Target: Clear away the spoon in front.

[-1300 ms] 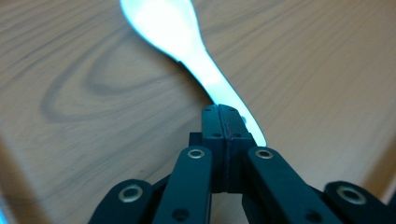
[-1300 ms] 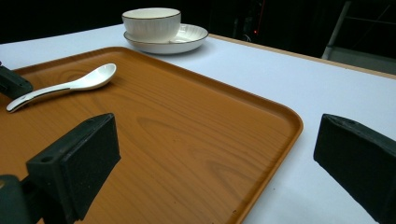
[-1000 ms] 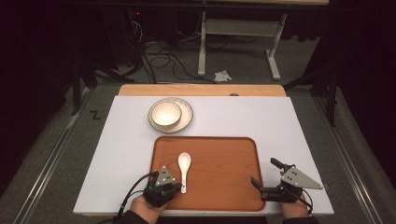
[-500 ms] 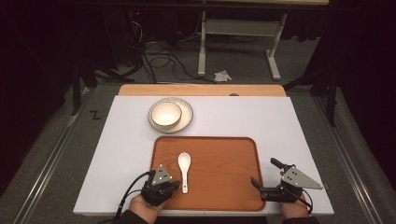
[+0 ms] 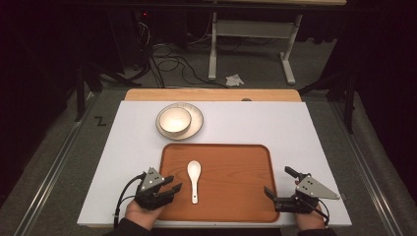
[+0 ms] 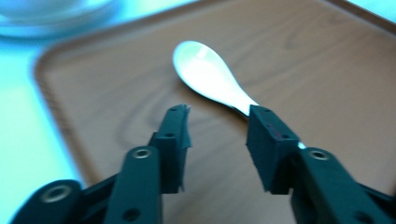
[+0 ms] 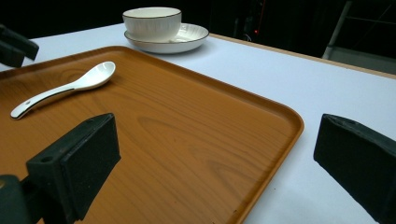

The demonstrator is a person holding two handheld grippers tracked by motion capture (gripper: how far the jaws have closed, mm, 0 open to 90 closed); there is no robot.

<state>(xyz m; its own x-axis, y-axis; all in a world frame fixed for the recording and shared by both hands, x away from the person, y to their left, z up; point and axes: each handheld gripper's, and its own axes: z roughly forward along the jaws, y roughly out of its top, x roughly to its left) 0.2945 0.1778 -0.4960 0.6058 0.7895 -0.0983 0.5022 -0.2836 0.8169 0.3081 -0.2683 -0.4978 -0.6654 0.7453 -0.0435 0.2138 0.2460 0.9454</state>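
A white ceramic spoon (image 5: pixel 193 179) lies lengthwise on the orange-brown tray (image 5: pixel 236 167), bowl end pointing away from me. My left gripper (image 5: pixel 172 185) hovers at the tray's near left corner, just left of the spoon's handle. In the left gripper view the left gripper (image 6: pixel 218 122) is open, its jaws having just been opening. Nothing is between the pads, and the spoon (image 6: pixel 208 77) lies beyond them with its handle running under one jaw. My right gripper (image 5: pixel 279 183) is wide open at the tray's near right corner. In its own view the right gripper (image 7: pixel 215 144) straddles the tray's rim (image 7: pixel 280 144).
A white bowl (image 5: pixel 173 119) stands on a plate (image 5: pixel 195 123) on the white table, beyond the tray's far left corner. From the right gripper view the bowl (image 7: pixel 152 21) and spoon (image 7: pixel 70 86) are far off. A wooden strip (image 5: pixel 211 95) edges the table's far side.
The left gripper has drawn back leftward from the spoon's handle and its jaws have parted. The spoon rests where it was. The right gripper has not moved.
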